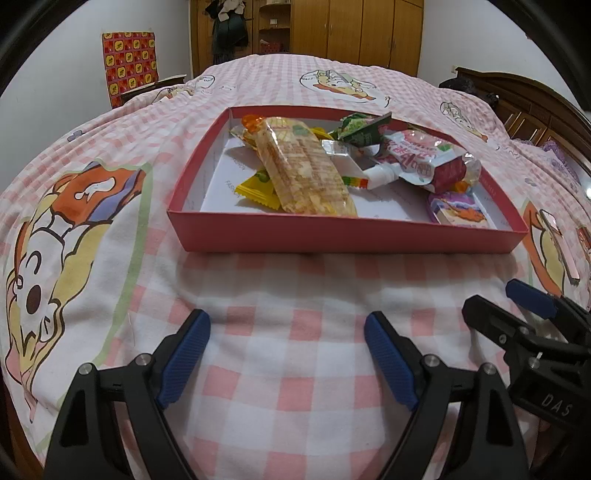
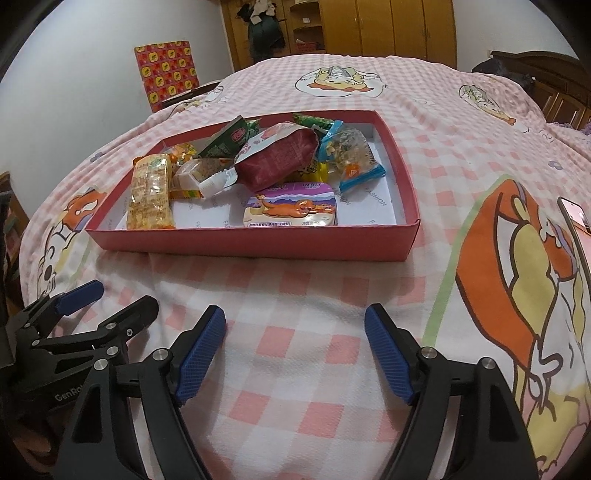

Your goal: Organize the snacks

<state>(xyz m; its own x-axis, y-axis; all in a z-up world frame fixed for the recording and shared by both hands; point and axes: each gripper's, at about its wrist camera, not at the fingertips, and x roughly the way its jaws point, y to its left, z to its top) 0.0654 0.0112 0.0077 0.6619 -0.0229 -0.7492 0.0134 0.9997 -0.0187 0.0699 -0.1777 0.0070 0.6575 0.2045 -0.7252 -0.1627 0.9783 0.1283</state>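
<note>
A shallow red box lies on the bed and holds several snacks. Among them are a long yellow cracker pack, a dark red pouch, a purple tin with an orange dinosaur, a green packet and a blue-edged clear bag. My left gripper hovers open over the quilt in front of the box, nothing between its blue pads. My right gripper stands open beside it, also with nothing in it.
The pink checked quilt with cartoon prints covers the whole bed. A phone lies on the quilt to the right of the box. A red and yellow patterned box and wooden wardrobes stand beyond the bed.
</note>
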